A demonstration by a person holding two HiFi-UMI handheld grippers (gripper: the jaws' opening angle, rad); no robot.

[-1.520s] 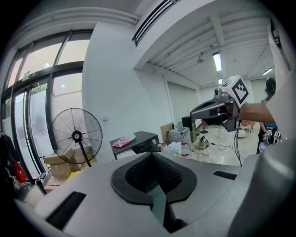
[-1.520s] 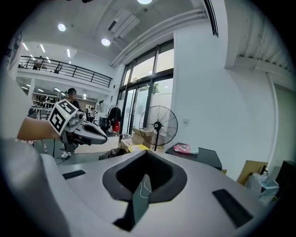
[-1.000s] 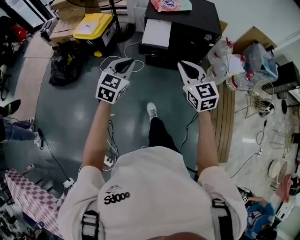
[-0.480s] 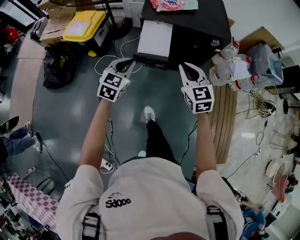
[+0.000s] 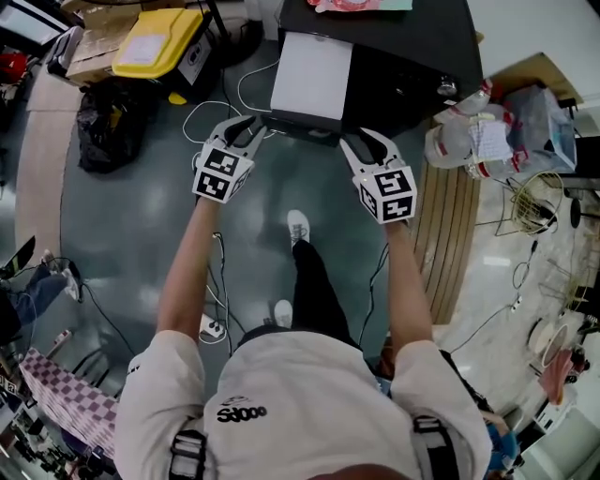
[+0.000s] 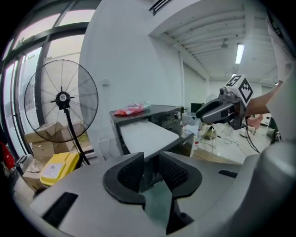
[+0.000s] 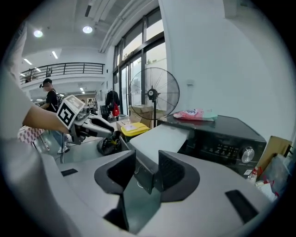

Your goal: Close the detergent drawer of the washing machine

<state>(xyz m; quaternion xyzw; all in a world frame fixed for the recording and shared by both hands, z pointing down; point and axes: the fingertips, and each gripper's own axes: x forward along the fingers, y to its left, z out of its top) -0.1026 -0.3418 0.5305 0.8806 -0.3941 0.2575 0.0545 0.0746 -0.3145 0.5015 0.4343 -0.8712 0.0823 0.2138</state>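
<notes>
The black washing machine [image 5: 412, 56] stands ahead with its white detergent drawer [image 5: 309, 75] pulled far out toward me. My left gripper [image 5: 247, 127] hangs just before the drawer's front left corner and my right gripper [image 5: 360, 141] just before its front right corner. Both sets of jaws are opening, and nothing is pressed between either pair. In the left gripper view the drawer [image 6: 147, 136] lies straight beyond the left gripper [image 6: 151, 163]. In the right gripper view the drawer's [image 7: 159, 138] dark front edge shows through the gap of the right gripper [image 7: 147, 163].
A pink packet [image 5: 361, 5] lies on the machine's top. A yellow box [image 5: 150, 42] and a black bag [image 5: 108, 127] sit at the left, and a standing fan [image 6: 60, 99] is behind. Bagged bottles [image 5: 478, 131] crowd the right side. Cables trail over the floor [image 5: 141, 216].
Both grippers have sunk and gone forward to the drawer's front edge. Their jaws were shut and now stand apart. The machine looks closer.
</notes>
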